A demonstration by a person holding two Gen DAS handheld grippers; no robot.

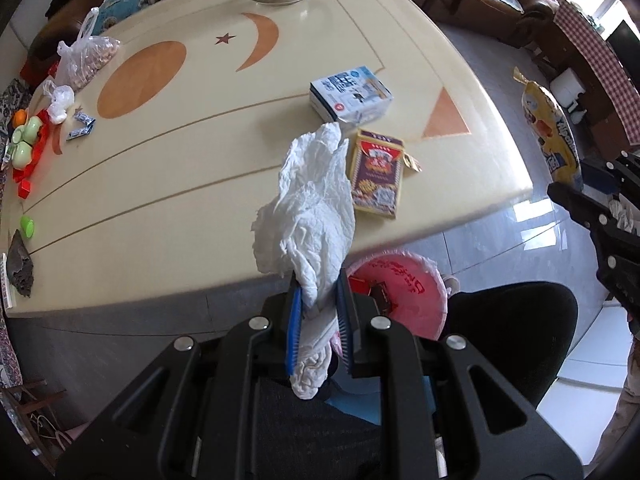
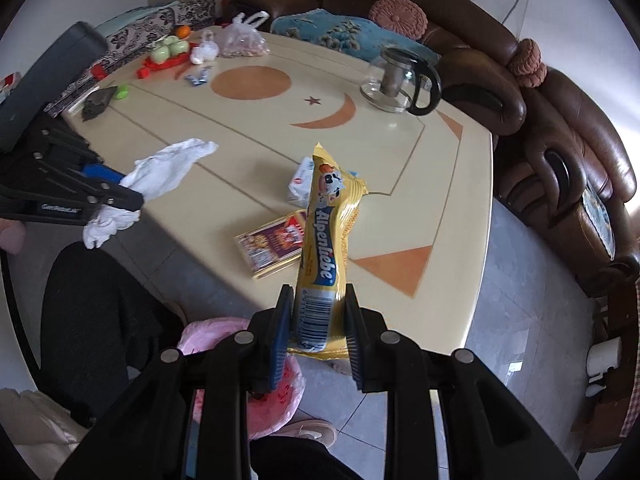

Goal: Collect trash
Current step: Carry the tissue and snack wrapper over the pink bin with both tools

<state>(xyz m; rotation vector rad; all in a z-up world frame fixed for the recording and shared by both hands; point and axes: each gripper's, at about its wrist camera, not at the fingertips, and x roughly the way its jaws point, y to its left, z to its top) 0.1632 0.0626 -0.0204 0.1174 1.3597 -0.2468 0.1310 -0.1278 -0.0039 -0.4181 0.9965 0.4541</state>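
My left gripper point(image 1: 319, 292) is shut on a crumpled white tissue point(image 1: 312, 208), held off the table's near edge above a bin lined with a pink bag point(image 1: 404, 292). The tissue also shows in the right wrist view point(image 2: 168, 170). My right gripper point(image 2: 318, 300) is shut on a yellow Alpenliebe candy wrapper point(image 2: 326, 236), held upright beyond the table edge; the pink bag point(image 2: 224, 330) lies below it. The wrapper also shows in the left wrist view point(image 1: 552, 136). On the table lie a yellow-and-maroon box point(image 1: 376, 174) and a white-and-blue carton point(image 1: 350, 94).
The cream table point(image 1: 180, 184) carries a glass teapot point(image 2: 396, 80), a bag of nuts point(image 1: 90, 60), green cups on a red tray point(image 1: 26, 140), small wrappers point(image 1: 82, 124) and a green cap point(image 1: 27, 224). A brown sofa point(image 2: 560, 140) runs behind. A black chair point(image 1: 516, 328) stands by the bin.
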